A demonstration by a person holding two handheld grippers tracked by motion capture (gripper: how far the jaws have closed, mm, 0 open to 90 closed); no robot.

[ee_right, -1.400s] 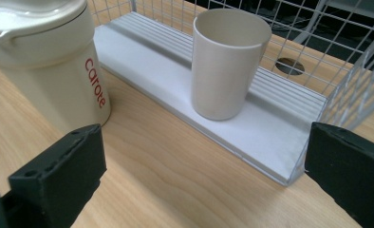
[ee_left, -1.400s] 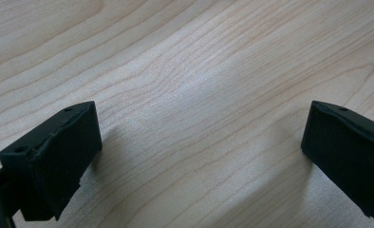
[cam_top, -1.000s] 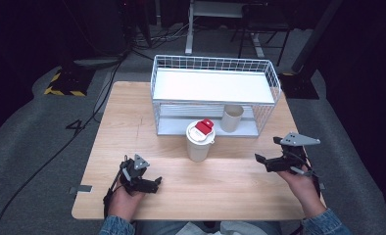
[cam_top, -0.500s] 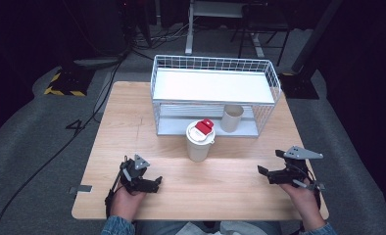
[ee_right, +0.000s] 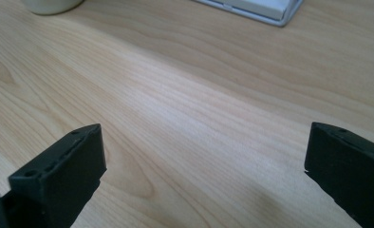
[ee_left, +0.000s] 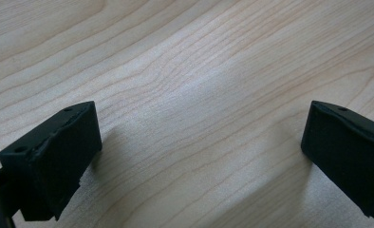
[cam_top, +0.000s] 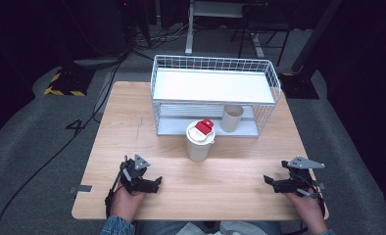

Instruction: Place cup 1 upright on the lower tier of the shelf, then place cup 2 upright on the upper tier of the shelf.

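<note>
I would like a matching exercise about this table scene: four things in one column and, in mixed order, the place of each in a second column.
Things:
1. white lidded cup with red tab
2. beige open paper cup
3. left tool
4. right tool

Places:
A. inside the white wire rack, on its lower shelf
B. near the table's front right corner, open
C. on the wooden table, in front of the rack
D. near the table's front left corner, open

Pairs: 1-C, 2-A, 3-D, 4-B
</note>
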